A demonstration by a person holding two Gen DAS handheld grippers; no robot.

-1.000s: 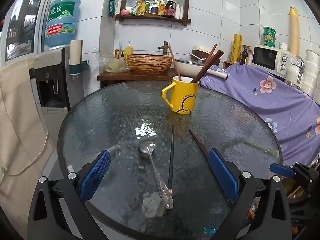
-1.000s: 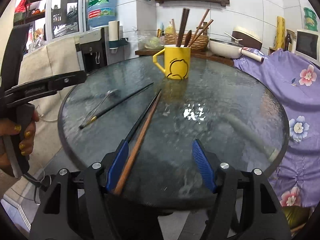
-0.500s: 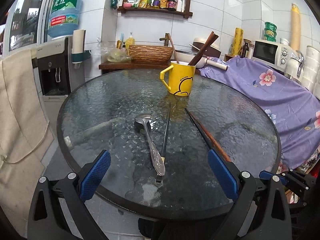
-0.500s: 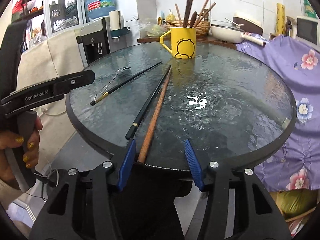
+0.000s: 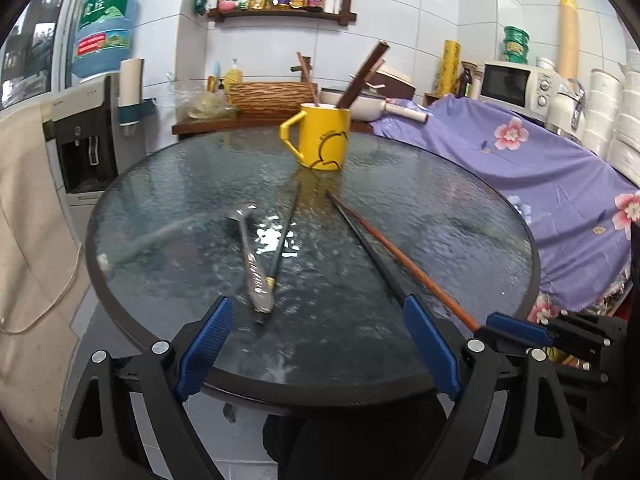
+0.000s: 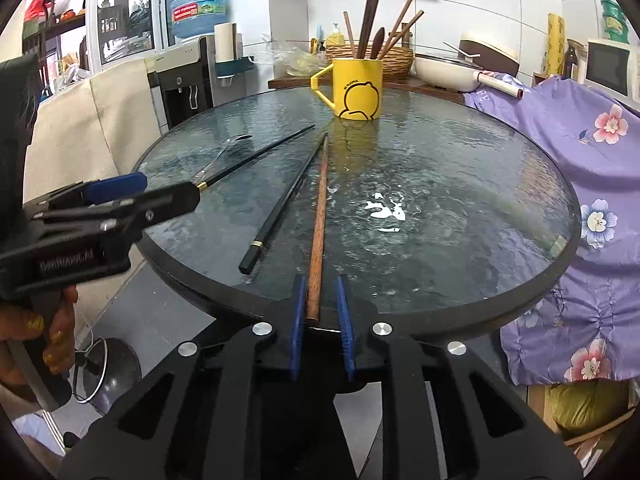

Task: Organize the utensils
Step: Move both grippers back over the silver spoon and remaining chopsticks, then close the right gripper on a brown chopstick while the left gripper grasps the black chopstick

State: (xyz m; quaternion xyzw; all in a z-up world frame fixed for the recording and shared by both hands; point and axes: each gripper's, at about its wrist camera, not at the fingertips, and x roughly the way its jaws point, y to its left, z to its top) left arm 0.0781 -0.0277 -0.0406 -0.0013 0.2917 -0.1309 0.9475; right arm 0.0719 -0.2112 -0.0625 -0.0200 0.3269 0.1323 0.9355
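A yellow mug point(image 5: 324, 140) point(image 6: 358, 88) holding several chopsticks stands at the back of the round glass table point(image 5: 94, 248) point(image 6: 460, 200). On the glass lie a metal spoon point(image 5: 250, 256) point(image 6: 224, 152), a gold-banded black chopstick point(image 5: 286, 236) point(image 6: 256, 156), a second black chopstick point(image 5: 368, 248) point(image 6: 284, 204) and a brown chopstick point(image 5: 408, 260) point(image 6: 320, 208). My right gripper point(image 6: 320, 320) point(image 5: 516, 330) is closing at the table's near edge, with the brown chopstick's end between its pads and a slim gap on the right. My left gripper point(image 5: 318, 304) point(image 6: 116, 188) is wide and narrowing slightly, just short of the spoon handle, holding nothing.
A purple floral cloth point(image 5: 540, 168) point(image 6: 580, 140) covers furniture to the right of the table. A water dispenser point(image 5: 80, 140) and a hanging beige cloth point(image 5: 28, 220) stand to the left. Behind the table a counter carries a wicker basket point(image 5: 272, 96) and a pan.
Both grippers drew back to the table's near edge. The right jaws narrowed from wide to a slim gap around the brown chopstick's end. The left jaws narrowed a little.
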